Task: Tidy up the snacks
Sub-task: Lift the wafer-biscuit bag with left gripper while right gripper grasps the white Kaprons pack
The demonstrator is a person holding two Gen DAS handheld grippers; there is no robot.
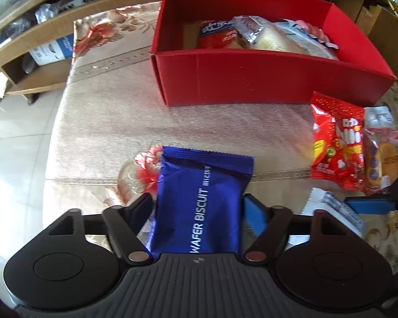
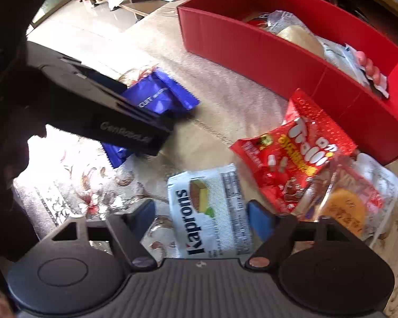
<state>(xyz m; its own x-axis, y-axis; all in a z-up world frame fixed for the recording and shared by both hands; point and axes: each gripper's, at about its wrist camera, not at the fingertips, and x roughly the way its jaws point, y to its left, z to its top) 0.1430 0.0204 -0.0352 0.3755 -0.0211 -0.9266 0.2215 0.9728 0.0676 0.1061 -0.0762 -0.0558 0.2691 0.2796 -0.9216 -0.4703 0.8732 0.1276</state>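
In our left wrist view, the left gripper (image 1: 199, 206) straddles the blue wafer biscuit pack (image 1: 199, 201), jaws wide, pads just beside its edges; whether they press we cannot tell. At one o'clock sits the red box (image 1: 252, 79), snacks inside. In our right wrist view, the right gripper (image 2: 201, 212) brackets the white Kaprons packet (image 2: 212, 212), jaws wide, not gripping. The red candy bag (image 2: 291, 159) lies at two o'clock.

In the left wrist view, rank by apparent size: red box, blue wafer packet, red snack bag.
1. Red box, clearly largest.
2. Blue wafer packet, though it sits nearest the camera, which inflates it.
3. Red snack bag, smallest.
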